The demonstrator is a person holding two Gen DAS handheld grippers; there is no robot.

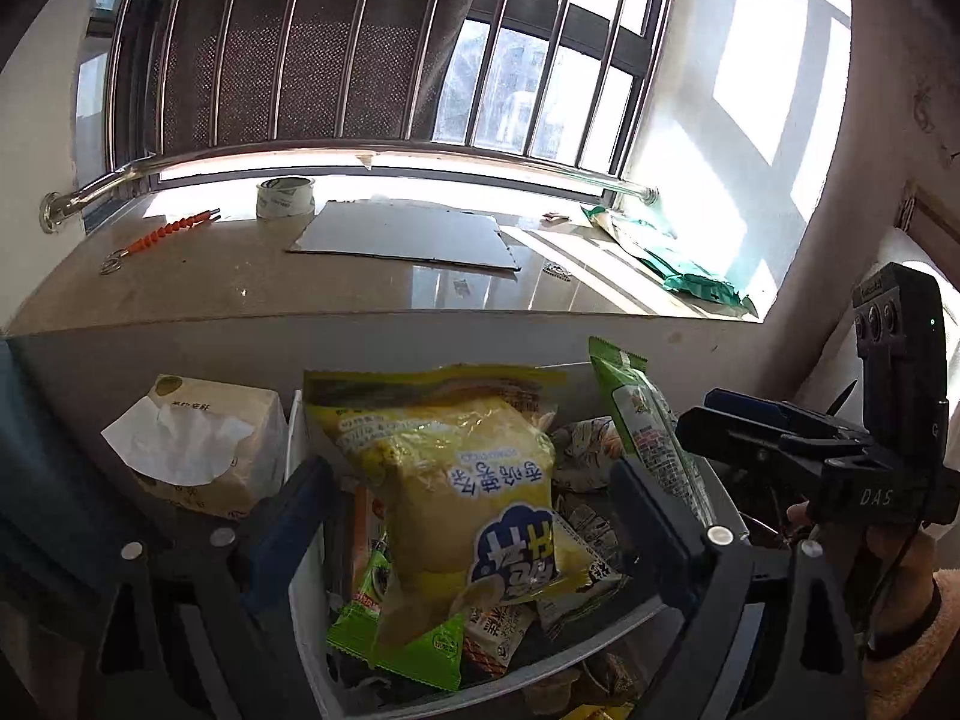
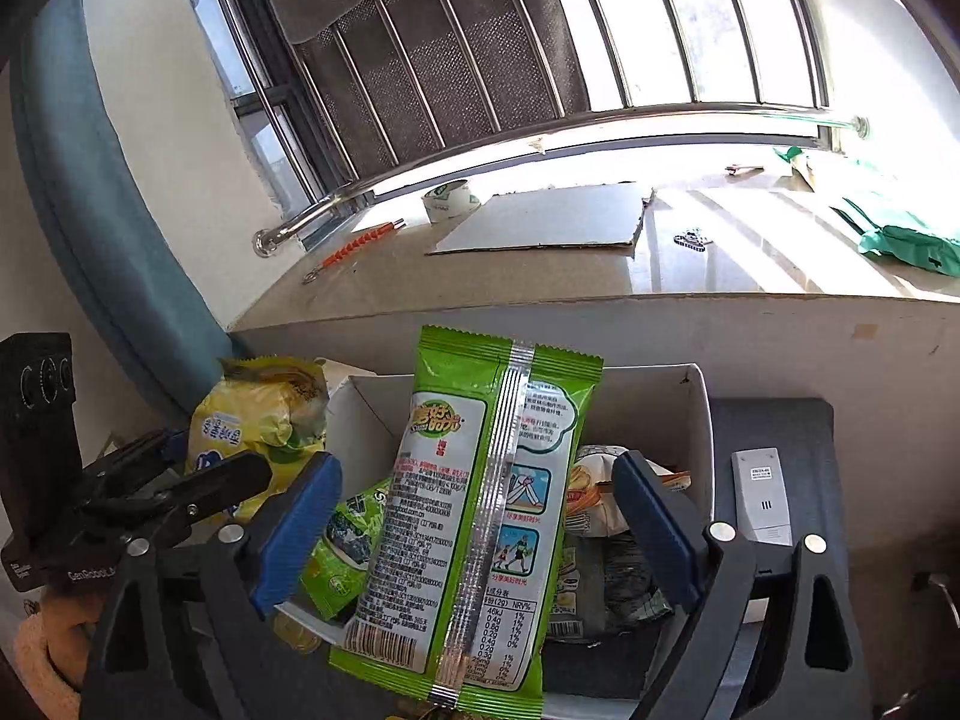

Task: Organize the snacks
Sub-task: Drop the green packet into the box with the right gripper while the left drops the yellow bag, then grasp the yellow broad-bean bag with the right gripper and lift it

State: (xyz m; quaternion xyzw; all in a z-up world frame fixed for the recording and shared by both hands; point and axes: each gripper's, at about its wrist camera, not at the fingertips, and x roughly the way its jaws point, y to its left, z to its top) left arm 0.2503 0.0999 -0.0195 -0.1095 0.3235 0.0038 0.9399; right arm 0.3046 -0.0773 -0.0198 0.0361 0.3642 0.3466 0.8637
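Below the beige stone window ledge [image 1: 240,288], white open cardboard box [image 2: 699,420] full of snacks. Yellow plastic snack bag [image 1: 462,480] lies on top, between spread left gripper [image 1: 474,534] fingers, untouched. Green foil snack packet [image 2: 474,510] leans inside the box, between spread right gripper [image 2: 480,534] fingers, unpinched. Cream tissue pack [image 1: 198,444] just left of box.

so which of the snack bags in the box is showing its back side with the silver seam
The tall green packet standing between the right fingers; its silver seam and nutrition table face the camera. The yellow bag shows printed artwork.
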